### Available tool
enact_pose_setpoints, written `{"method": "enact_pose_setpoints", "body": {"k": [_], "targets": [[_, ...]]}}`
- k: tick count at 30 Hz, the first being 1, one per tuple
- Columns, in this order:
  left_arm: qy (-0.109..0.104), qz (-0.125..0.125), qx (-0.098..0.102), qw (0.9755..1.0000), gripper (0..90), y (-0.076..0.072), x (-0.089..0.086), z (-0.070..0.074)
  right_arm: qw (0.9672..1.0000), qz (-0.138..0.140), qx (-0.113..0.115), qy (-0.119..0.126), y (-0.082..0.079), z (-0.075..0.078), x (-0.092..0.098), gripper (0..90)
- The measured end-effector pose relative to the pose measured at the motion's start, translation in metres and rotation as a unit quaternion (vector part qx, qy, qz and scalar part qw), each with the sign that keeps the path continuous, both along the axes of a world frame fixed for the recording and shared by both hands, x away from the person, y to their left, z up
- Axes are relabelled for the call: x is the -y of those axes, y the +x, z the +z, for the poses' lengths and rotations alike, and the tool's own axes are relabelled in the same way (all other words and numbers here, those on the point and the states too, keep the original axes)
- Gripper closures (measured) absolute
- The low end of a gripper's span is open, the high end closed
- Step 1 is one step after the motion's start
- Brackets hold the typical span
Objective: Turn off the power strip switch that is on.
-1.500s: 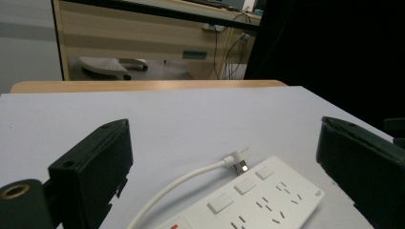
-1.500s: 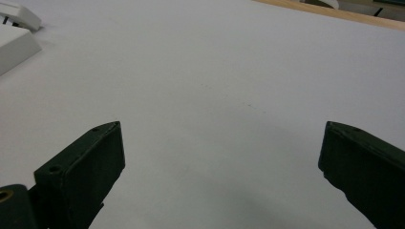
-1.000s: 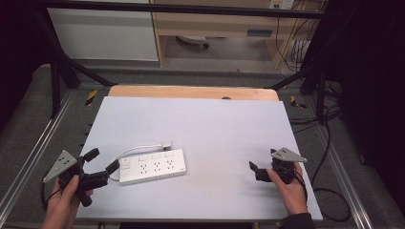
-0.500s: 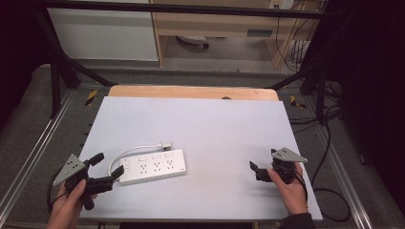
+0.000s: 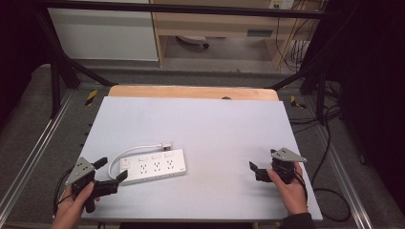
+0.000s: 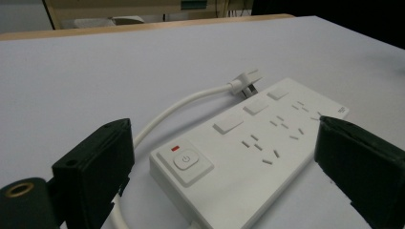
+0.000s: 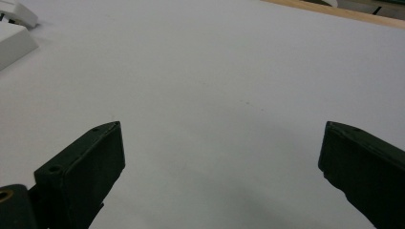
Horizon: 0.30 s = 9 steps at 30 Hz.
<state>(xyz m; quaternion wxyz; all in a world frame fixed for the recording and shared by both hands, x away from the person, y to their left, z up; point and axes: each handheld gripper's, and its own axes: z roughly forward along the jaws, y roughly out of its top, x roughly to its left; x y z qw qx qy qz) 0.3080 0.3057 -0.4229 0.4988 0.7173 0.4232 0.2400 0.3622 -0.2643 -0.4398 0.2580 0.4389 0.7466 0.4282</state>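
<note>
Jaws wide on your left gripper (image 5: 111, 172), power strip (image 6: 248, 152) right between them on the surface (image 5: 215, 129); square up before closing. Right gripper (image 5: 254, 171) gapes too, well apart.

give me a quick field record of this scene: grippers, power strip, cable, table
left gripper: open, jaws either side of the power strip's switch end, not closed on it
right gripper: open, over bare table, apart from the strip
power strip: white, lying flat, sockets up, near the left gripper
switch: at the end facing the left gripper
cable: white, loops to a plug beside the strip
table: pale grey top
</note>
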Motion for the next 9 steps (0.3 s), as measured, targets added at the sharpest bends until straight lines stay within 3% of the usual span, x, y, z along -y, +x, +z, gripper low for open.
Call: {"method": "enact_pose_setpoints", "body": {"k": [4,9], "targets": [[0.012,-0.005,-0.012,0.9998,6.0,0.0008,0.0029,-0.004,1.0,-0.004,-0.004,-0.005,0.0012,-0.0016,-0.0006,2.2],[0.02,-0.008,-0.024,0.9995,6.0,0.0016,0.0051,-0.0059,0.999,-0.026,-0.028,-0.021,0.0092,-0.0098,-0.0019,2.2]]}}
